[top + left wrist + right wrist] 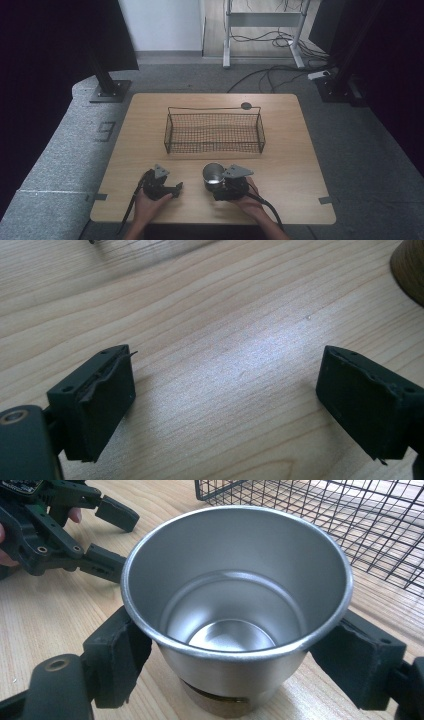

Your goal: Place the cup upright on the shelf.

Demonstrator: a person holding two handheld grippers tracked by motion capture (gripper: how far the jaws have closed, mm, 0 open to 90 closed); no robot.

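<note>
— Between the jaws of the right gripper (235, 655) we see a steel cup (235, 605): plain brushed metal, rolled rim, walls narrowing toward a flat round bottom, nothing inside.

— We agree. Its long axis runs up and down; the mouth faces up and the base sits on the wooden table (295, 150). Both pads press its sides, so the jaws are clamped on it.

— From the high view we place it near the front edge, close to the wire basket (215, 132) but apart from it.

— And the left gripper (225, 405)?

— We find its jaws spread wide over bare wood, holding nothing. It rests on the table just to the left of the cup, the left hand (145, 205) behind it.
</note>
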